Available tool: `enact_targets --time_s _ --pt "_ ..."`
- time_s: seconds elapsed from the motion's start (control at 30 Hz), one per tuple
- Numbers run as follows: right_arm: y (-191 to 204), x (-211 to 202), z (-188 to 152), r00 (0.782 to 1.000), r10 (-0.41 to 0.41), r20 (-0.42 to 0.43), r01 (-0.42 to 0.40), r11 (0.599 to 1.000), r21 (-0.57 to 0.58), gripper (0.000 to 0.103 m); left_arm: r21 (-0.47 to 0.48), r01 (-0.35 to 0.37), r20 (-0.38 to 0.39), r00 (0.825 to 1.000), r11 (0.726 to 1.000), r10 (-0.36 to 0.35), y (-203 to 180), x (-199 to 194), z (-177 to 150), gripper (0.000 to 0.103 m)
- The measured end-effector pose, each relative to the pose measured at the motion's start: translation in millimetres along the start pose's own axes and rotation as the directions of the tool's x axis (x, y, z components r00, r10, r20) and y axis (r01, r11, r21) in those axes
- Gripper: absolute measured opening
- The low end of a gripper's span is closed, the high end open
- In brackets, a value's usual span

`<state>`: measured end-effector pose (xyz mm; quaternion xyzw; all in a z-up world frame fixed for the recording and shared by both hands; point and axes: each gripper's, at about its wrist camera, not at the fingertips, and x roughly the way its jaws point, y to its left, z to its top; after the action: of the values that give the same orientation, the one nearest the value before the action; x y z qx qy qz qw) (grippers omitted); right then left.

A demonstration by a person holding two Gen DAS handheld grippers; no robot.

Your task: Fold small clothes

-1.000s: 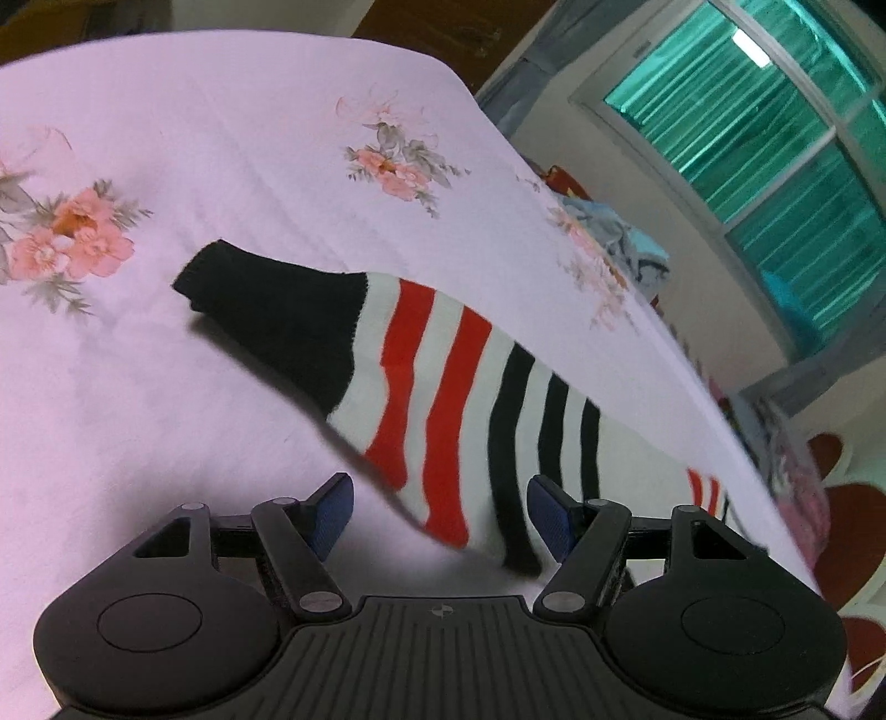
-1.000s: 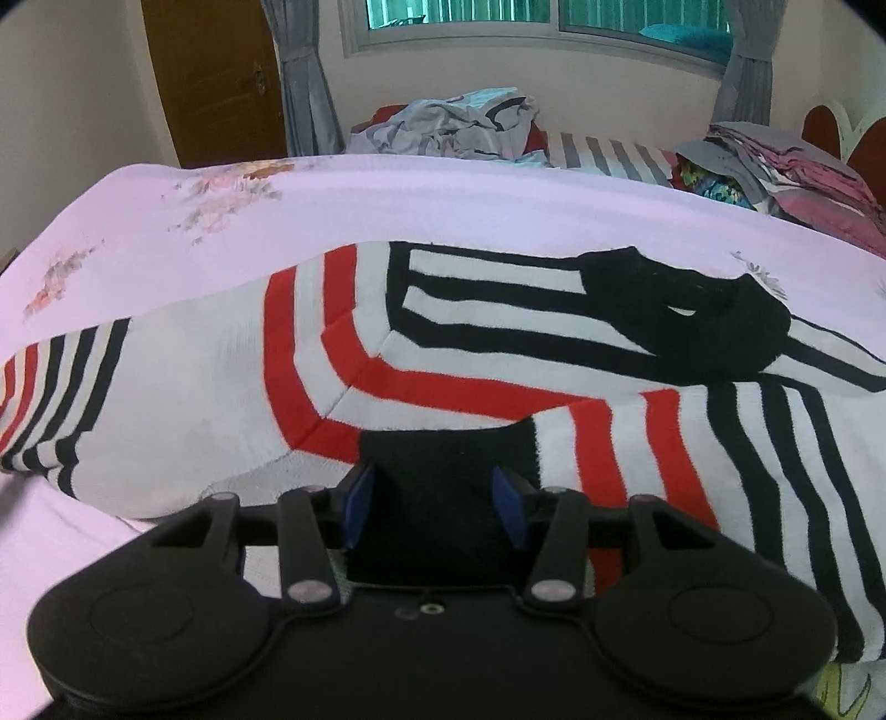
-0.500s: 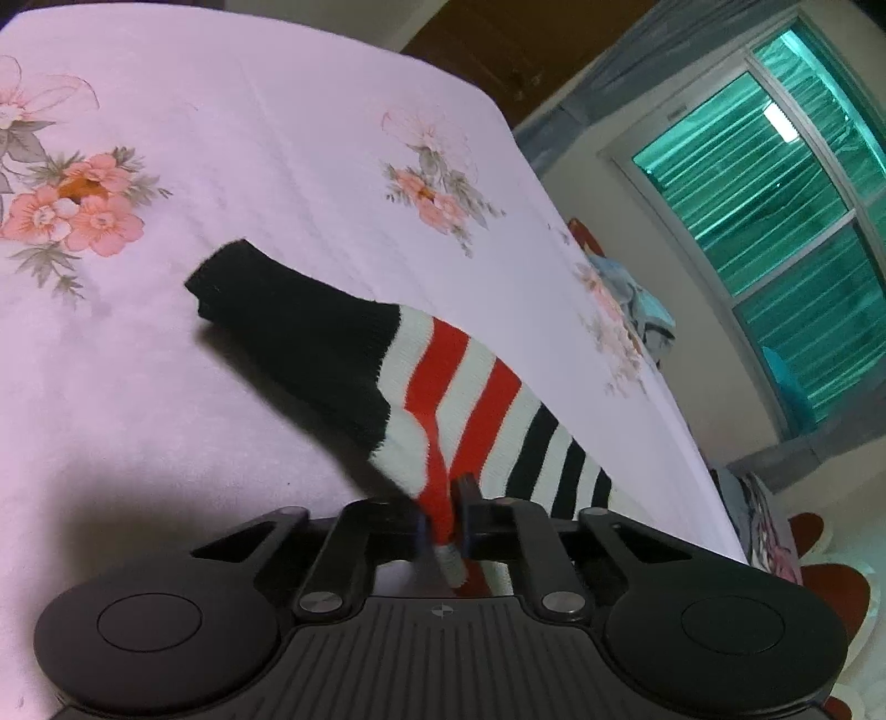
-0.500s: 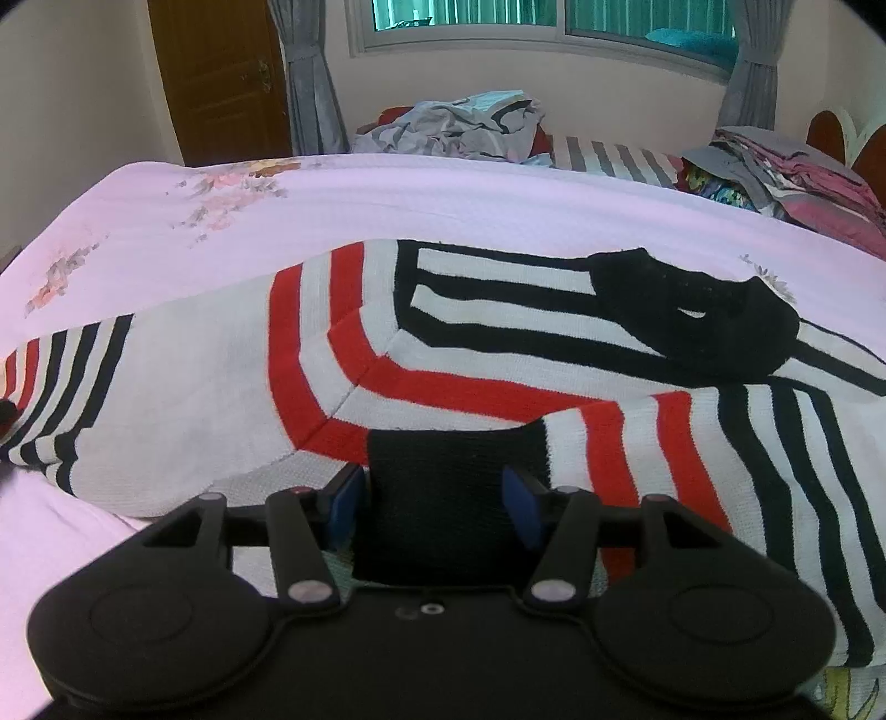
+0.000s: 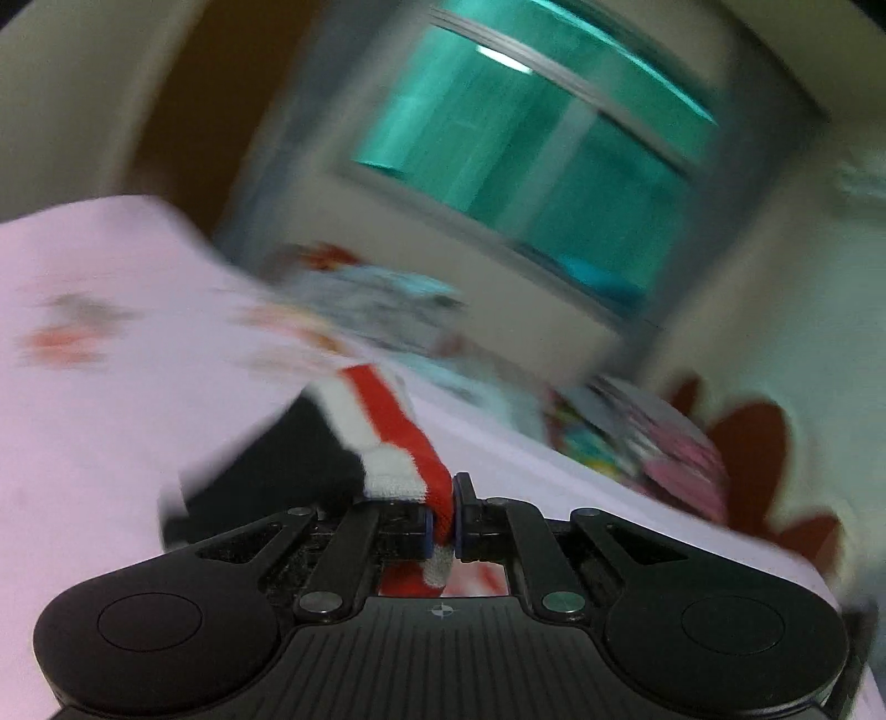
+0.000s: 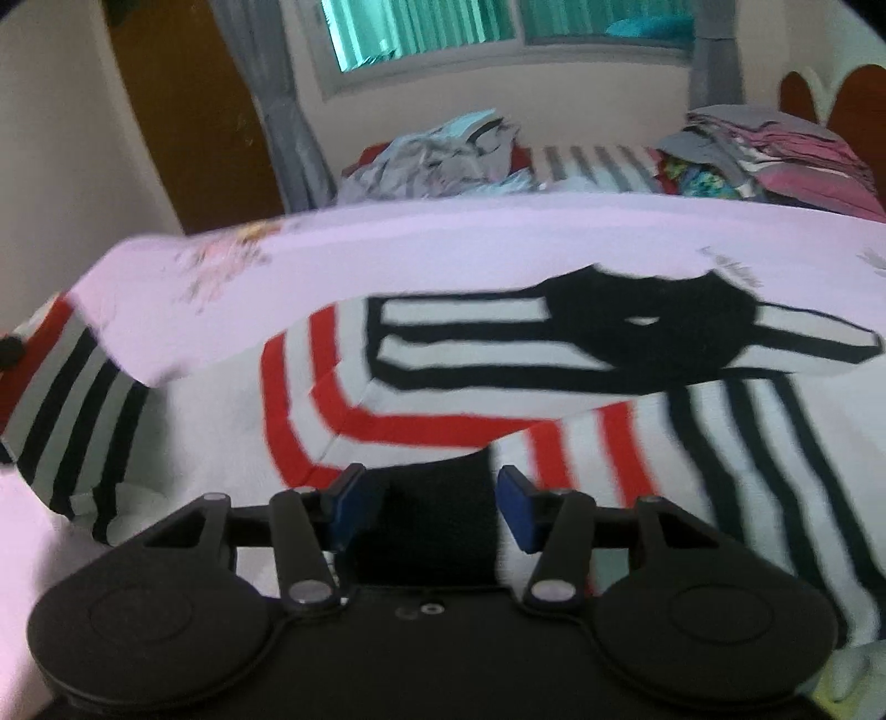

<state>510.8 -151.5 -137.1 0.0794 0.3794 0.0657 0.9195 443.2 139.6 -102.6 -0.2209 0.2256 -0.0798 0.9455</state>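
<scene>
A small knitted sweater [image 6: 454, 382] with black, red and white stripes lies on the pink floral bedsheet [image 6: 443, 243]. Its black collar [image 6: 653, 327] faces the far side. My left gripper [image 5: 442, 523] is shut on the sweater's left sleeve [image 5: 387, 437] and holds it lifted off the bed; that view is blurred. My right gripper [image 6: 432, 501] is open, with the black cuff [image 6: 432, 498] of the folded-in right sleeve lying between its fingers. The lifted left sleeve [image 6: 72, 399] shows at the left edge of the right wrist view.
A loose heap of clothes [image 6: 437, 160] lies at the far edge of the bed. A stack of folded clothes [image 6: 775, 155] sits at the far right by a red-brown headboard [image 6: 847, 88]. A window [image 6: 498, 27] and a wooden door [image 6: 188, 111] are behind.
My left gripper shut on the left sleeve, then lifted it and swung it fast toward the body. My right gripper has opened wider around the black cuff and tilted up a little.
</scene>
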Motion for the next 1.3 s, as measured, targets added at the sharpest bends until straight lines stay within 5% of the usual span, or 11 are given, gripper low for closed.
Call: enact_targets --time_s 0.2,0.37,0.43,0.5,0.57,0.77,0.97,1.1,1.17,1.27,1.3 --pt "-54.0 -39.2 -4.0 0.997 -0.072 0.041 0.068 0.994 0.09 0.052 0.141 0.191 -0.221 0.963 0.971 -0.157 -93.7 70.4 -46.6 0.006" --pt "-93.3 -59.8 -12.1 0.995 -0.095 0.033 0.088 0.981 0.171 0.059 0.313 0.198 -0.354 0.932 0.929 -0.079 -138.7 99.2 -87.1 0.01" --pt "-97.9 -63.5 -13.4 0.994 -0.099 0.043 0.09 0.98 0.177 0.061 0.349 0.205 -0.366 0.928 0.915 -0.069 -148.3 90.7 -92.7 0.058" --pt "-99.1 -65.5 -12.5 0.996 -0.079 0.049 0.069 0.981 0.18 0.062 0.364 0.212 -0.336 0.938 0.907 -0.085 -152.9 72.3 -87.3 0.077" --pt "-93.4 -66.0 -10.6 0.997 -0.045 0.057 0.035 0.985 0.171 0.063 0.418 0.206 -0.306 0.949 0.885 -0.076 -153.8 47.9 -85.3 0.078" --pt "-44.5 -54.7 -5.0 0.996 0.081 0.039 -0.083 0.995 0.059 0.073 0.455 0.049 -0.231 0.971 0.889 0.065 -97.5 6.0 -69.4 0.078" --pt "6.0 -17.9 -3.0 0.999 0.043 -0.011 -0.044 0.996 -0.078 0.072 0.424 -0.133 -0.183 0.956 0.896 0.229 -39.4 -6.8 -69.5 0.078" --pt "23.5 5.9 -1.7 0.999 -0.041 -0.02 0.038 0.987 -0.154 0.055 0.408 -0.163 -0.178 0.951 0.898 0.254 -27.7 8.0 -77.1 0.078" --pt "20.2 9.5 0.7 0.999 -0.022 -0.032 0.018 0.991 -0.131 0.022 0.415 -0.161 -0.173 0.952 0.895 0.251 -28.5 18.3 -80.2 0.078" --pt "7.6 -5.5 9.0 1.0 -0.01 0.024 0.012 0.996 -0.092 0.008 0.406 -0.158 -0.159 0.958 0.9 0.24 -32.7 33.3 -82.2 0.077" --pt "0.7 -13.4 12.7 0.999 -0.017 0.047 0.02 0.997 -0.074 0.007 0.411 -0.157 -0.149 0.96 0.898 0.236 -36.6 36.6 -83.0 0.065"
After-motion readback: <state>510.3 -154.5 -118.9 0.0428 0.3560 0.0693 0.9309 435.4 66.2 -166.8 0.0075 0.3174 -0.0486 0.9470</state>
